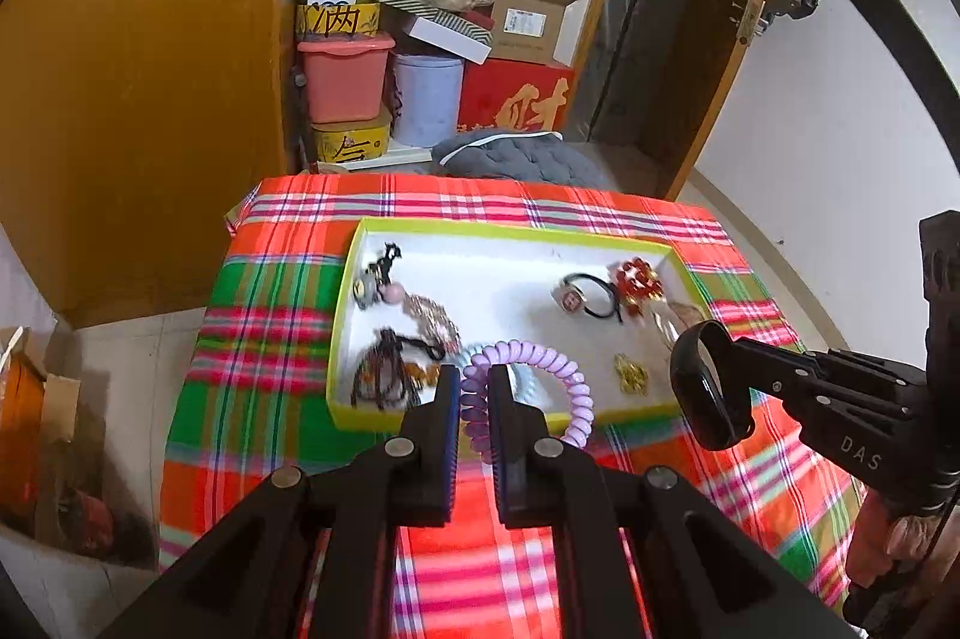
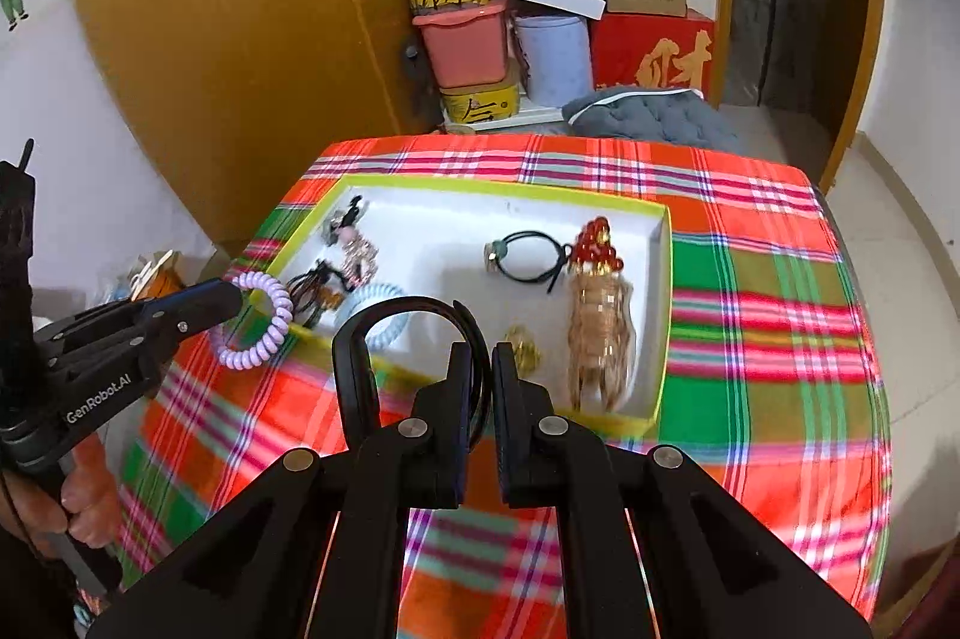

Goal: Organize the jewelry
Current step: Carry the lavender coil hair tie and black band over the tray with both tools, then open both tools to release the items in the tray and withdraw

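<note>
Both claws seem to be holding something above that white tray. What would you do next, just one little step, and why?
Probably carry both a bit further over the tray before letting go. The left gripper is shut on the purple coil hair tie, the right gripper on the black band, and both seem to hang near the tray's front edge, above the checked cloth, so a release here might miss.

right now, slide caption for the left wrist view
Left claw holding a purple spiral hair tie near the tray; right claw grips a black band.

Desk cloth [image 1: 288, 315]: woven plaid fabric, matt; tray [image 1: 480, 273]: smooth white card; on tray, coil tie [image 1: 540, 357]: glossy plastic.
</note>
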`<action>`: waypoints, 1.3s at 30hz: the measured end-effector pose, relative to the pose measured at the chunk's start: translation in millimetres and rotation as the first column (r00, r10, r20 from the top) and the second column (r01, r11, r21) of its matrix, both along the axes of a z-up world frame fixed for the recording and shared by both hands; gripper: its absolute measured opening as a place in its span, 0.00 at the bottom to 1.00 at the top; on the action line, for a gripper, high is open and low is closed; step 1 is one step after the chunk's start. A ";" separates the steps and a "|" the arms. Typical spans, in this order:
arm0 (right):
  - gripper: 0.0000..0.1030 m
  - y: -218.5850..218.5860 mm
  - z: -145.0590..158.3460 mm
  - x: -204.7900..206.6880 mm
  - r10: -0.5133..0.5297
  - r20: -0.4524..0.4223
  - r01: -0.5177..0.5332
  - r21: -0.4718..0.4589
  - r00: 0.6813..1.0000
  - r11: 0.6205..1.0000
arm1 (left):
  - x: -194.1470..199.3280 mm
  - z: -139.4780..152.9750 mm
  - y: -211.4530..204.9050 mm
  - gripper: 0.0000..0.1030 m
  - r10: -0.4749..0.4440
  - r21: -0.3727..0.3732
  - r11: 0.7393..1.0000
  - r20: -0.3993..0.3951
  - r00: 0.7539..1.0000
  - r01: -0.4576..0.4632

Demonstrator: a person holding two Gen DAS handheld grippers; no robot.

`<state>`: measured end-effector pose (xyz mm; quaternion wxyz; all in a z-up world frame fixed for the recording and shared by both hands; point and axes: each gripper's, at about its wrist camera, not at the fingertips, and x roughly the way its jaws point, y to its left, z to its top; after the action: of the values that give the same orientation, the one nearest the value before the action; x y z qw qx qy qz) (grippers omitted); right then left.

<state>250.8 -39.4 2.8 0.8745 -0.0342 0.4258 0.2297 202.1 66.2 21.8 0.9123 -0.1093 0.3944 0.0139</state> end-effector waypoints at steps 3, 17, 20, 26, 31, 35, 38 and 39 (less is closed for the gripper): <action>0.06 7.5 -1.9 16.3 -0.001 0.006 0.001 -0.015 1.000 1.000 | 14.6 -3.4 5.9 0.09 0.003 0.002 1.000 -0.004 1.000 -0.003; 0.06 33.8 -29.4 75.8 -0.016 -0.023 0.013 -0.095 1.000 0.995 | 62.7 -36.5 24.8 0.09 0.016 0.002 1.000 -0.048 0.999 -0.016; 0.06 39.2 -38.0 79.5 -0.017 -0.034 0.013 -0.121 0.999 0.993 | 65.3 -46.1 27.7 0.09 0.017 -0.001 1.000 -0.060 0.998 -0.017; 0.07 43.5 -51.3 83.9 -0.022 -0.062 0.013 -0.151 0.998 0.988 | 66.6 -54.5 28.9 0.09 0.005 -0.013 1.000 -0.067 0.998 -0.006; 0.08 44.7 -48.9 85.1 -0.020 -0.072 0.009 -0.140 0.997 0.990 | 67.7 -55.4 25.9 0.09 -0.010 -0.012 1.000 -0.069 0.998 0.009; 0.16 43.7 -42.7 82.1 -0.012 -0.068 0.003 -0.123 0.998 0.992 | 67.3 -53.8 23.9 0.09 -0.014 -0.015 1.000 -0.073 0.997 0.013; 0.16 42.1 -36.5 77.5 -0.012 -0.060 0.005 -0.110 0.998 0.994 | 65.7 -50.8 23.1 0.09 -0.017 -0.013 1.000 -0.072 0.997 0.016; 0.16 41.5 -34.2 75.4 -0.011 -0.057 0.004 -0.106 0.998 0.994 | 64.6 -49.2 23.2 0.09 -0.018 -0.015 1.000 -0.072 0.997 0.017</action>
<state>326.3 2.1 -31.4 0.8596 -0.0722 0.4627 0.2044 266.7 89.4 -27.4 0.8967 -0.1120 0.4281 0.0070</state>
